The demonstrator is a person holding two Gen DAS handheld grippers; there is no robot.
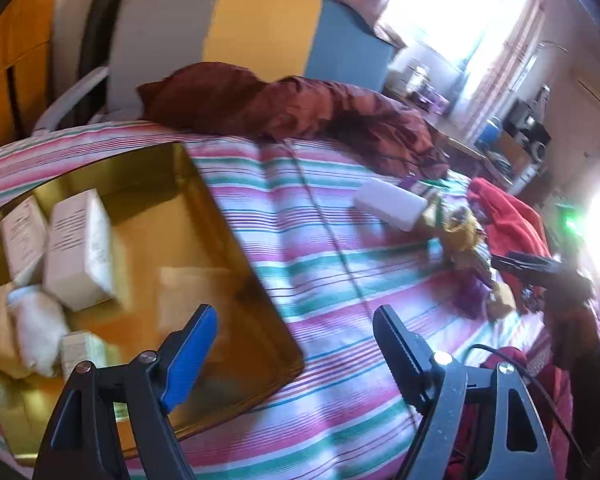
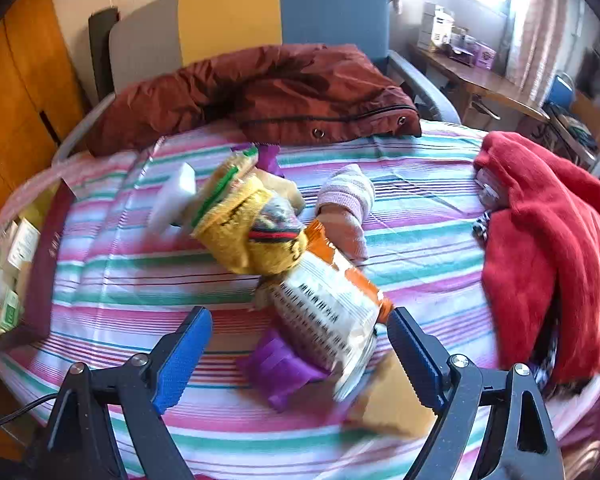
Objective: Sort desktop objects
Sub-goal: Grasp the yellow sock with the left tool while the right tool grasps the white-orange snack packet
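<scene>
Your left gripper (image 1: pixel 296 344) hangs with its fingers spread wide and nothing between them, above the near corner of the shallow gold metal tray (image 1: pixel 236 240) that lies on the pink, green and white striped bedsheet (image 1: pixel 324 248). Inside the tray you can see two white cardboard boxes (image 1: pixel 78 252) leaning side by side, a rolled white cloth (image 1: pixel 38 328) and a small pale box (image 1: pixel 82 350) half hidden behind your left finger; their print is too blurred to read, and the tray's near edge is cut off by the gripper body. Your right gripper (image 2: pixel 300 352) is also spread apart, holding nothing, with the pile of loose things just ahead of it: a white snack packet with orange edges and black lettering (image 2: pixel 328 316) lies between the fingertips' line and the pile, its lower end smeared by motion blur. Under it sits a purple plastic piece (image 2: pixel 280 368) and a tan flat shape you cannot identify. Behind them are yellow knitted socks (image 2: pixel 244 216), a white rectangular block (image 2: pixel 172 196) and a pink striped sock (image 2: pixel 346 200). A red fleece garment (image 2: pixel 548 240) covers whatever lies at the sheet's right side, and a dark red padded jacket (image 2: pixel 284 92) lies along the far edge.
</scene>
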